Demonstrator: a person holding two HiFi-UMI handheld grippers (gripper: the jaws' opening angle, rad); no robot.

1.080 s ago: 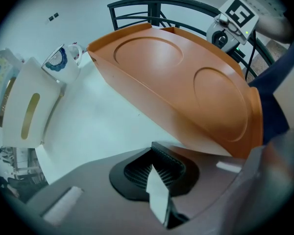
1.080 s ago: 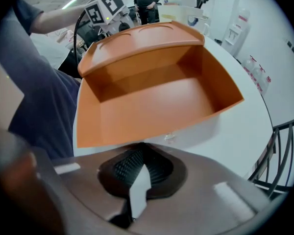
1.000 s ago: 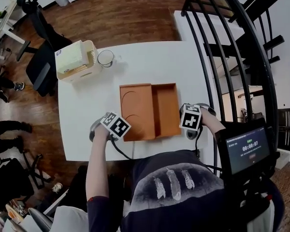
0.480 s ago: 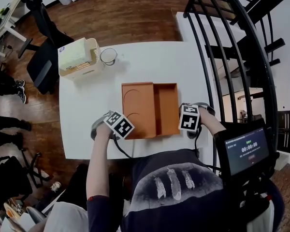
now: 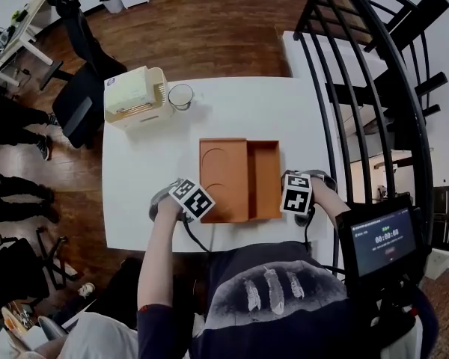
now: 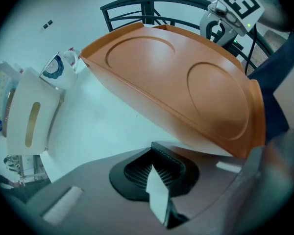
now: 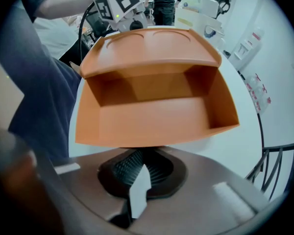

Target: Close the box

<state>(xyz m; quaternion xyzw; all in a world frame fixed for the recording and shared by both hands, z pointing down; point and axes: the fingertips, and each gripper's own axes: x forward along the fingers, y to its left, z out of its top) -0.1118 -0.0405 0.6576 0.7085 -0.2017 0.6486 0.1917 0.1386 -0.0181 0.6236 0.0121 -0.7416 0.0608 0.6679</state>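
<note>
Lid (image 5: 223,179) has swung further over the orange box (image 5: 263,178). Head view: the box sits at the near middle of the white table (image 5: 142,155), with wooden floor (image 5: 209,21) around.

Left gripper view: the left gripper (image 6: 156,175), jaws pressed together, sits at the lid's lower edge.

Right gripper view: the right gripper (image 7: 138,173), jaws together and empty, abuts the box's near wall.

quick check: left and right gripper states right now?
Left gripper: jaws together, gripping nothing; the tilted orange lid hangs just above it.
Right gripper: jaws together, gripping nothing; it sits right at the near wall of the box.
</note>
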